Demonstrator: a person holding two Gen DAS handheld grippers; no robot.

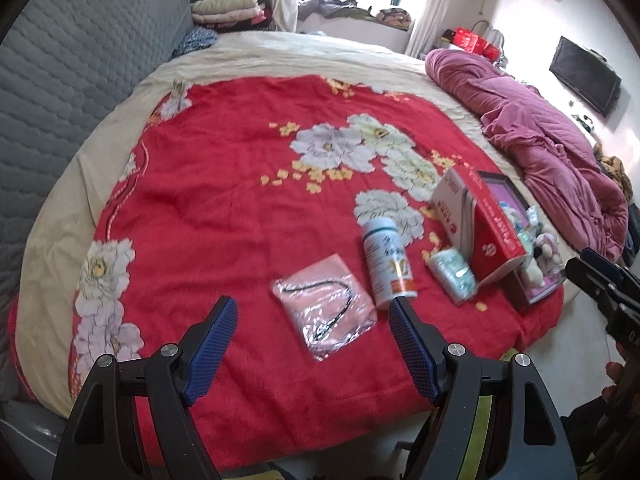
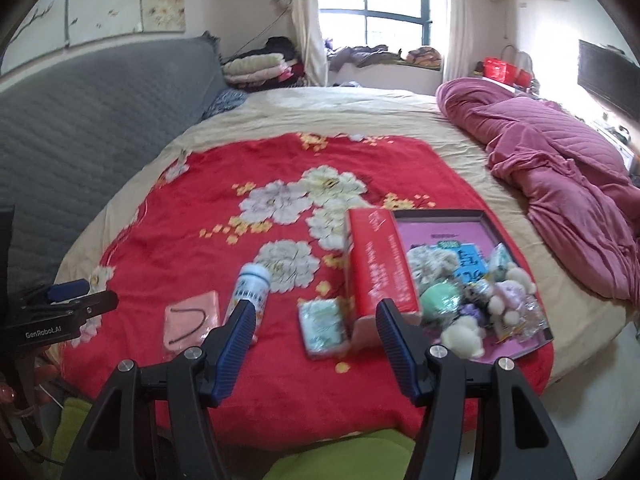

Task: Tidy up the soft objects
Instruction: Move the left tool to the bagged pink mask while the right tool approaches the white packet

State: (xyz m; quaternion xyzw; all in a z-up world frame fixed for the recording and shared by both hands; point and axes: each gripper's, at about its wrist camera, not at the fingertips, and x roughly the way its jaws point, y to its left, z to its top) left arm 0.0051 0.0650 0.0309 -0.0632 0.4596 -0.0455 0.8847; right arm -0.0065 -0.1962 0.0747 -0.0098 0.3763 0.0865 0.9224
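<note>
Plush toys (image 2: pixel 472 304) already in tray (image 2: pixel 440 216) | pink pouch (image 1: pixel 324 304), green packet (image 2: pixel 324 328) left near blanket's (image 1: pixel 224 184) front edge | left gripper (image 1: pixel 312 332), right gripper (image 2: pixel 316 332) both released, empty

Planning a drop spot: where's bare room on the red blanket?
Free: red blanket left of the pink pouch toward the grey headboard, and beyond the white bottle. Crowded: from the bottle past the tissue pack to the red box and tray.

Left gripper (image 1: pixel 312 312) open, empty, above pink packet (image 1: pixel 325 304) w/ white bottle (image 1: pixel 387 260) beside it.
</note>
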